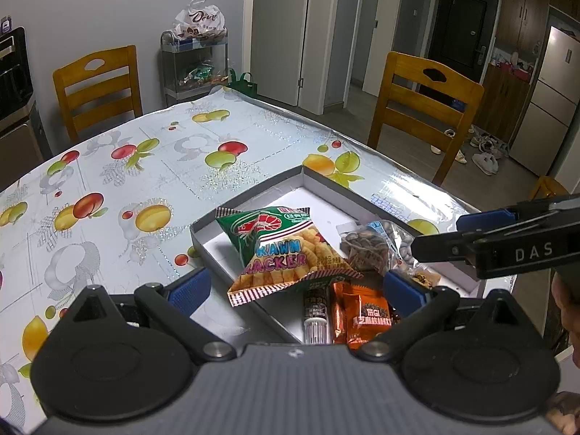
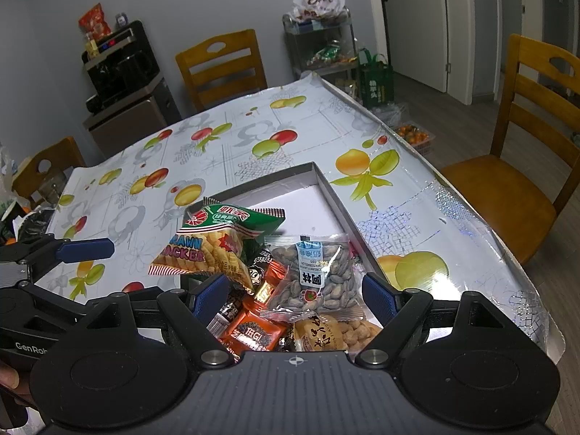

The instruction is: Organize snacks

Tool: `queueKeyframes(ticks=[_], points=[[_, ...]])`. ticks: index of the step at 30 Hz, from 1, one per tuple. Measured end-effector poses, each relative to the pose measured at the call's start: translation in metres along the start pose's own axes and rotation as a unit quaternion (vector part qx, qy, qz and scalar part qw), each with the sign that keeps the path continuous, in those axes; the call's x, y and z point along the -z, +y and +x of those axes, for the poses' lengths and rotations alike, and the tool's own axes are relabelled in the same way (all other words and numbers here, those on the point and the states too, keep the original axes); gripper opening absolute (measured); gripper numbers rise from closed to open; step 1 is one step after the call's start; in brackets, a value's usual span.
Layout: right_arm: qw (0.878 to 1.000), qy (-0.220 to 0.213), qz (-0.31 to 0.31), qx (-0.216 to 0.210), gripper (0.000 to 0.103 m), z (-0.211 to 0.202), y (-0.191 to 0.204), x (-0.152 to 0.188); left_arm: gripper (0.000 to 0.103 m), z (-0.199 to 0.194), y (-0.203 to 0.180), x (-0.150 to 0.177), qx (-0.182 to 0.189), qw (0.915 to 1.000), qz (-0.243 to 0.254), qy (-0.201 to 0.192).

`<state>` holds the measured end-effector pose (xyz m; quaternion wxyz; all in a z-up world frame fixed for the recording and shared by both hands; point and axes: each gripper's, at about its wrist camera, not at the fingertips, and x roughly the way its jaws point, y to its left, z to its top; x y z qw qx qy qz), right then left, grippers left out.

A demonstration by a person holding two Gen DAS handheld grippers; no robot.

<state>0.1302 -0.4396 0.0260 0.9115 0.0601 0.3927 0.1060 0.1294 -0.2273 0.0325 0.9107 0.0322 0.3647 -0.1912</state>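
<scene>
A shallow grey box [image 1: 348, 188] with a white floor lies on the fruit-print tablecloth and holds a pile of snacks at its near end. A green and orange prawn cracker bag [image 1: 286, 250] leans over the box's near-left rim. Beside it are a clear bag of seeds [image 2: 315, 275], an orange packet [image 2: 253, 333] and a bag of peanuts [image 2: 340, 333]. My left gripper [image 1: 295, 286] is open above the cracker bag, pads well apart from it. My right gripper [image 2: 295, 293] is open over the seed bag and the orange packet, touching nothing. It also shows at the right edge of the left wrist view [image 1: 456, 232].
The far half of the box [image 2: 301, 195] has a bare white floor. Wooden chairs [image 1: 424, 105] [image 1: 98, 87] stand around the table. A metal cart [image 1: 195, 61] with a white shopping bag is behind it. The table edge [image 2: 471, 217] runs close on the right.
</scene>
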Motion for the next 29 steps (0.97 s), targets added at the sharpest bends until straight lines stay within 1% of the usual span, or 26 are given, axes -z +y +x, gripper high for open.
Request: queueKeyframes(ticks=[14,24,29], points=[[1.000,0.001,0.000,0.002,0.082,0.0007,0.0002,0.0012,0.102,0.0003,0.0010,0.0006,0.000,1.0000,-0.001,0.000],[1.000,0.001,0.000,0.002,0.082,0.0017,0.0003,0.0017,0.102,-0.0032,0.0000,0.0012,0.001,0.9999,0.000,-0.012],[1.000,0.004,-0.001,0.001,0.082,0.0038,0.0020,0.0031,0.102,-0.0011,0.0004,0.0009,-0.001,1.0000,-0.002,-0.005]])
